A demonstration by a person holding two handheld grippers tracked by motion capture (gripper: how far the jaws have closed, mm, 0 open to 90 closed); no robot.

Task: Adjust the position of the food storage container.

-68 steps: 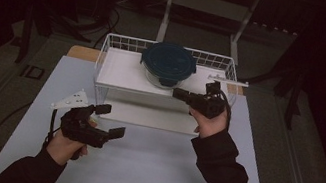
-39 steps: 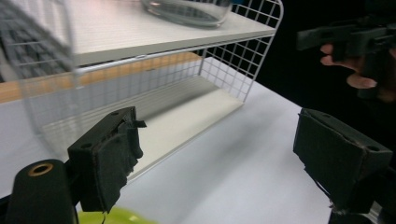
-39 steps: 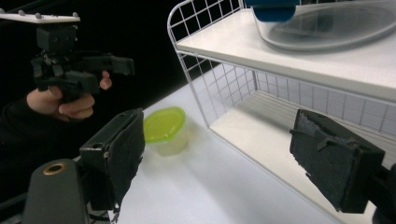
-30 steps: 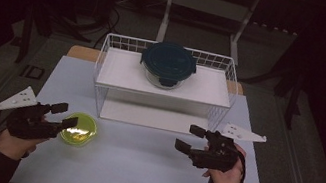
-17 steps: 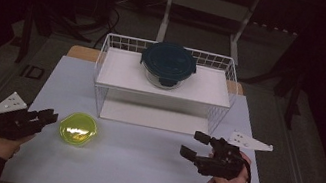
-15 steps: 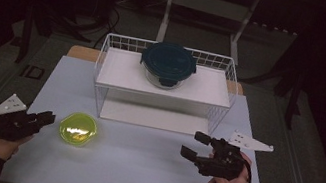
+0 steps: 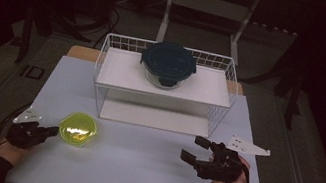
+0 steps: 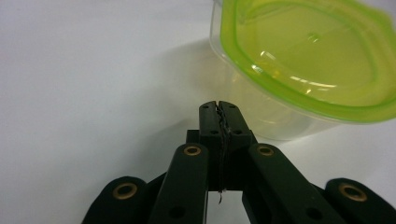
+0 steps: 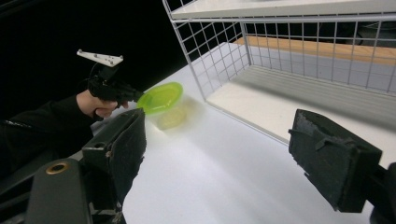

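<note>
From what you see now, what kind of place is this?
Probably a dim lab or recording setup: a white-topped table, a wire rack holding a lidded container, and a gripper in each hand.

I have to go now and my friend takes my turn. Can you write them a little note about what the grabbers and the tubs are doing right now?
Left gripper: jaws shut, nothing between them, just beside the green tub, not gripping it.
Right gripper: open, empty, low over the table's right side.
Green tub: lid on, standing on the table, front left of the rack.
Dark tub: lid on, standing on the rack's top shelf.
Done: each tub stands free.
Left: probably the green tub still needs gripping and moving; where to isn't clear.
</note>
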